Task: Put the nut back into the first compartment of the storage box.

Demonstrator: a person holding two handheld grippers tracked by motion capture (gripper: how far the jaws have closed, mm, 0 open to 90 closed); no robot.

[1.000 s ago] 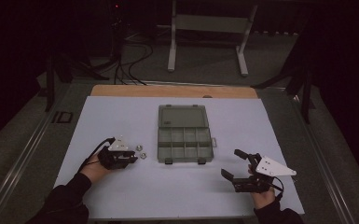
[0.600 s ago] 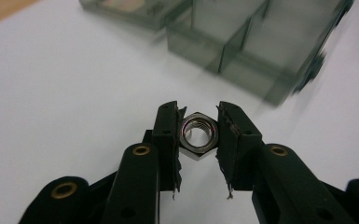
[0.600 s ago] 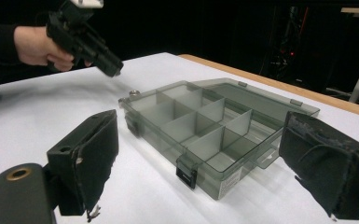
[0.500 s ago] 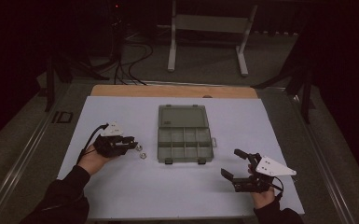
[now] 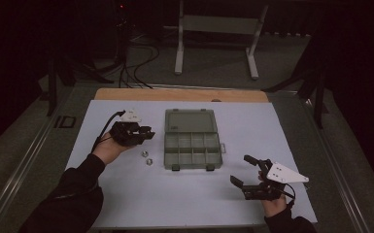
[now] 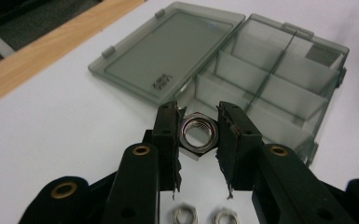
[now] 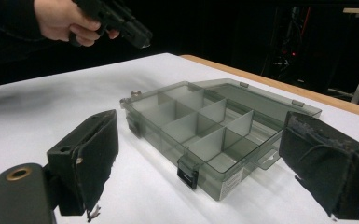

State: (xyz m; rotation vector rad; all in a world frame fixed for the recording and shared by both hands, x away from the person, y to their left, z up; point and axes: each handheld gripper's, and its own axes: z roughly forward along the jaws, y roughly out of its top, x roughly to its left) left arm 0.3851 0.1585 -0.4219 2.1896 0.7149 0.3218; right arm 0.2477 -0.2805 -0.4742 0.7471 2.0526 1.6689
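1. My left tool point(image 5: 145, 135) is clamped on a hex nut point(image 6: 198, 133); the nut sits upright between the two pads, gripped on opposite flats, with its threaded hole facing the left gripper view.
2. I hold that tool above the white bench point(image 5: 126, 204), to the left of the compartment box point(image 5: 193, 150) and clear of it, pointing toward the box.
3. Two smaller nuts point(image 5: 147, 158) lie on the bench just below my left tool, close together and near the box's left wall.
4. The box lies open in the middle of the bench; its lid point(image 5: 190, 121) is folded flat on the far side, and the divided tray faces me.
5. My right tool point(image 5: 246, 169) has its jaws wide apart with nothing between them. It is low over the bench, to the right of the box's near corner and apart from it.
6. From the right gripper view, the box point(image 7: 200, 135) lies between the two spread pads, farther off.
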